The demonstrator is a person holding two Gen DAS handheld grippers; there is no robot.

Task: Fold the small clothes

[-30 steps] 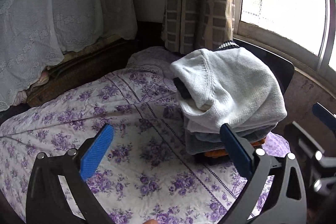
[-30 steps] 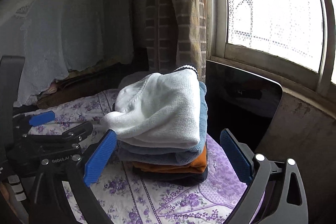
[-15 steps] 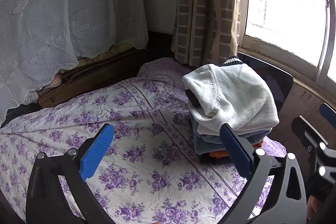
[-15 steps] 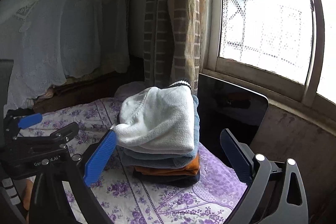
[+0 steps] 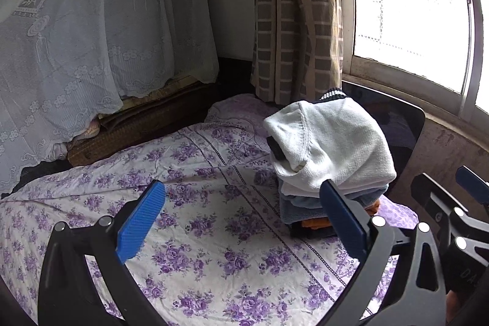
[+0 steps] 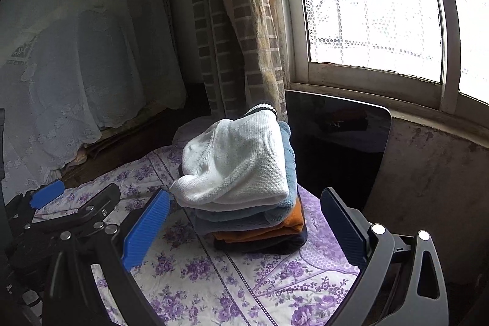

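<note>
A stack of folded small clothes stands on the purple-flowered bed sheet (image 5: 214, 228), near its far right corner. A white knit sweater (image 5: 333, 148) lies on top, over blue, orange and dark pieces (image 6: 259, 231). The sweater also shows in the right wrist view (image 6: 241, 164). My left gripper (image 5: 241, 222) is open and empty, above the sheet, to the left of the stack and nearer than it. My right gripper (image 6: 244, 231) is open and empty, just in front of the stack. Each gripper appears at the edge of the other's view.
A dark glossy panel (image 6: 339, 142) stands right behind the stack, under the window sill (image 6: 382, 81). A checked curtain (image 5: 293, 20) hangs at the back. White lace cloth (image 5: 91, 51) covers furniture to the left, over folded mats (image 5: 137, 124).
Both grippers have pulled back and up from the stack, which now looks smaller and farther. Both stayed open and empty. The stack has not moved.
</note>
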